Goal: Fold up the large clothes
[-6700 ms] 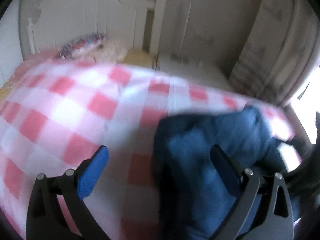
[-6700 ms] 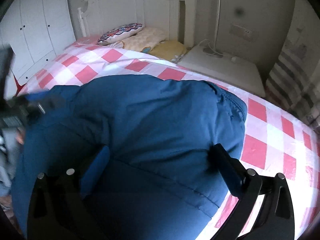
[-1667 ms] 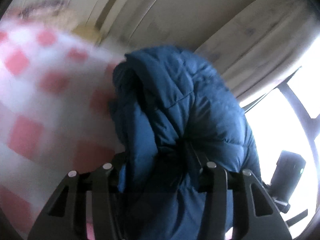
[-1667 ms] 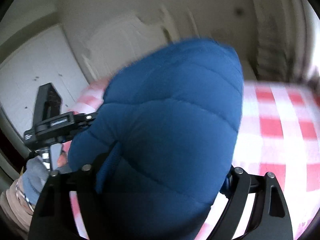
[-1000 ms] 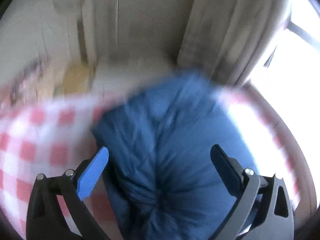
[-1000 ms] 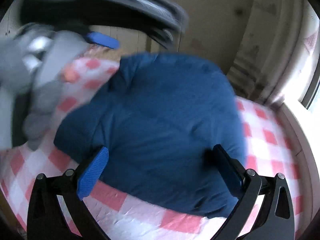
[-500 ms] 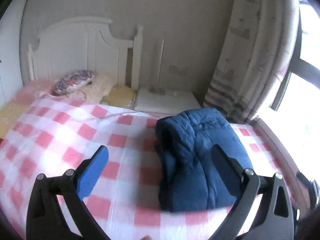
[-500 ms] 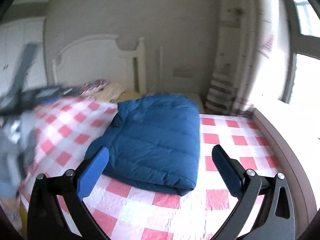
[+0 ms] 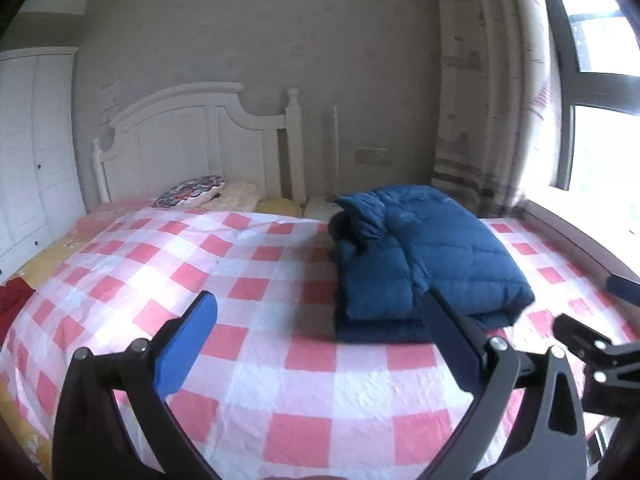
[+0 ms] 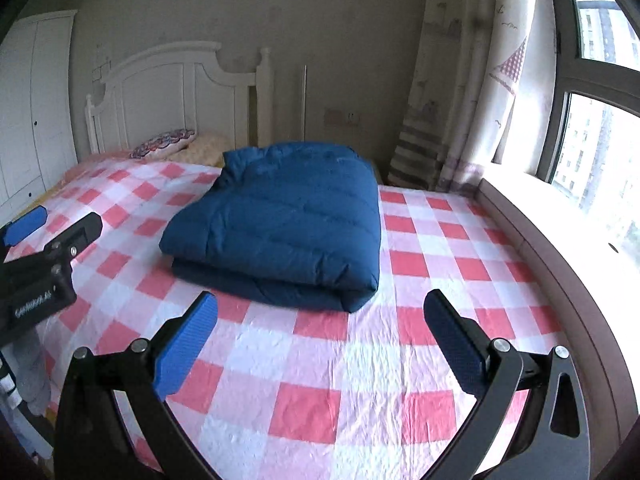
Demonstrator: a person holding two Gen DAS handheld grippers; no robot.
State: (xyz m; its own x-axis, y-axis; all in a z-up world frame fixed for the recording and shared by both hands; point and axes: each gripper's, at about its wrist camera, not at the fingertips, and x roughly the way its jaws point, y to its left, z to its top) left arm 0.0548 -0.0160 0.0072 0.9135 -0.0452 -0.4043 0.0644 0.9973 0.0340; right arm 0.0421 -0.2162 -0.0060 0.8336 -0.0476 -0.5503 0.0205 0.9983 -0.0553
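**Jacket folded on bed, both grippers empty**

Bed (image 9: 256,360) fills both views, covered in a pink-and-white checked sheet (image 10: 360,380), a bit wrinkled near the cameras. White headboard (image 9: 192,140) at the far end against a grey wall. White wardrobe (image 9: 28,152) on the left edge. Curtain (image 10: 460,80) and bright window (image 10: 592,140) on the right, with a ledge running along the bed's right side.

Jacket (image 10: 288,220), blue and quilted, lies folded into a thick rectangular bundle on the sheet, on the bed's right half toward the headboard end. Layers are stacked, folded edge facing the cameras. In the left wrist view the jacket (image 9: 420,256) shows a collar or sleeve bunched at its far left corner. Nothing touches it.

Left gripper (image 9: 320,336) held low over the near sheet, fingers spread wide, holding nothing, apart from the jacket. Right gripper (image 10: 320,336) likewise spread wide and empty, short of the jacket's near edge. Each shows at the other view's edge.

Patterned pillow (image 9: 190,192) by the headboard, a pale one just beside it. Red cloth (image 9: 12,300) at the bed's left edge.
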